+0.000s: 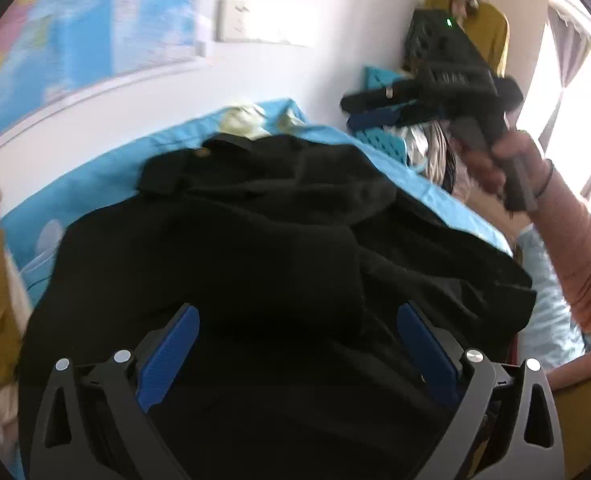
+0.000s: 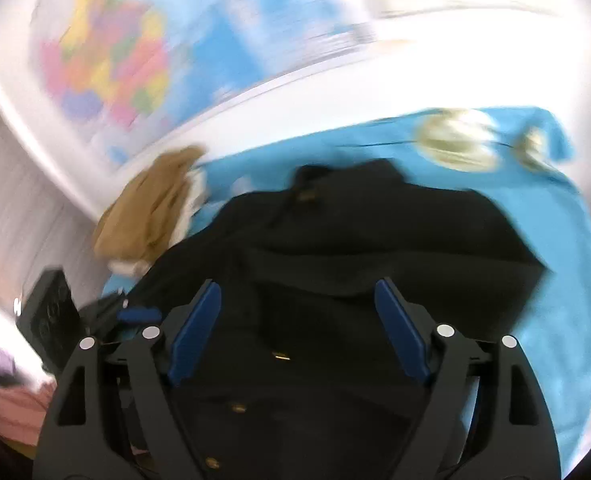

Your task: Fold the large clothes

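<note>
The left claw (image 1: 297, 344) stands wide, its two blue pads splayed apart and pitched downward over a black coat (image 1: 263, 240) that lies spread on a bed covered by a blue sheet (image 1: 107, 176). Nothing sits between the pads; the dark cloth lies below and ahead of them. The coat's collar is at the far end from this claw, toward the wall with a map (image 1: 79, 32).

Up and to the right of the left claw, a hand (image 1: 495, 160) in a pink sleeve (image 1: 583, 264) grips the handle of the right claw (image 1: 369, 110), which is held above the bed's far corner with its fingers pointing leftward.

In the right wrist view, much blurred, the right claw (image 2: 297, 328) is also spread wide and empty, angled down at the coat, whose gold buttons (image 2: 281, 357) show just below the pads. A tan garment (image 2: 155, 208) lies up and left of it.
</note>
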Action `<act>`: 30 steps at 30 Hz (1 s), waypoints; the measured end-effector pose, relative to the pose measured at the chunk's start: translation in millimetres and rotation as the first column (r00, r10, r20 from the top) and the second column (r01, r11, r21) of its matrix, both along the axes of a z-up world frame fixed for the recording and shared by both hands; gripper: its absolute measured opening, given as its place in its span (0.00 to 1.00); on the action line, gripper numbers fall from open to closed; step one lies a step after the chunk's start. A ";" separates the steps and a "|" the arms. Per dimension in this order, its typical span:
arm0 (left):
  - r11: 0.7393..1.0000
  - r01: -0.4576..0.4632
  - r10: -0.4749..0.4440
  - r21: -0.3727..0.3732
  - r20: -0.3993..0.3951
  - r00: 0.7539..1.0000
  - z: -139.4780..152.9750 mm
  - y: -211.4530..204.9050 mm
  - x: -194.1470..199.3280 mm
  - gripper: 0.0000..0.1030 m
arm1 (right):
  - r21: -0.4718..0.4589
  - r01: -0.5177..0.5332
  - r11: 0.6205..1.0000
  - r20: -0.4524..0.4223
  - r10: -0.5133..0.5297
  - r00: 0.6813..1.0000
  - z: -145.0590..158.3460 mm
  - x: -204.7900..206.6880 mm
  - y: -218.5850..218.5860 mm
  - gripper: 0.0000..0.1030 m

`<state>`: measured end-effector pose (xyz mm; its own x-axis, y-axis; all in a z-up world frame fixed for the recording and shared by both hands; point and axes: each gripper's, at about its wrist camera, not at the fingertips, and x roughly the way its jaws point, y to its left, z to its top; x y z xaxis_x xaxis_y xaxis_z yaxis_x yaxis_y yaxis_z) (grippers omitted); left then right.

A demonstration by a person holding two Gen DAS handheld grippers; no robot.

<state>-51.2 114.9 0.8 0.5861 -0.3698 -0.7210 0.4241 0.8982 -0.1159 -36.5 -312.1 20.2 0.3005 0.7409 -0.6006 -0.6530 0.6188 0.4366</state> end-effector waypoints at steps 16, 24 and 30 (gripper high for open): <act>0.877 -0.414 0.372 -0.245 -0.203 0.906 0.2 134.4 26.9 0.10 | -0.010 0.203 0.979 -0.082 -0.203 0.976 -51.9 37.9 -58.6 0.77; 0.774 -0.593 0.494 -0.223 -0.372 0.786 -30.5 193.1 19.9 0.26 | -0.032 0.191 0.981 -0.162 -0.194 0.967 -82.5 60.1 -38.2 0.83; 0.791 -0.569 0.471 -0.224 -0.369 0.801 -34.0 188.3 24.8 0.44 | -0.119 0.147 0.982 -0.073 -0.157 0.985 -77.1 60.8 -7.4 0.27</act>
<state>-26.5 303.2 -33.2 0.5452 -0.2971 -0.7839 -0.1927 0.8656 -0.4621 24.2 -319.5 -56.9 0.3511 0.6163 -0.7049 -0.5126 0.7565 0.4061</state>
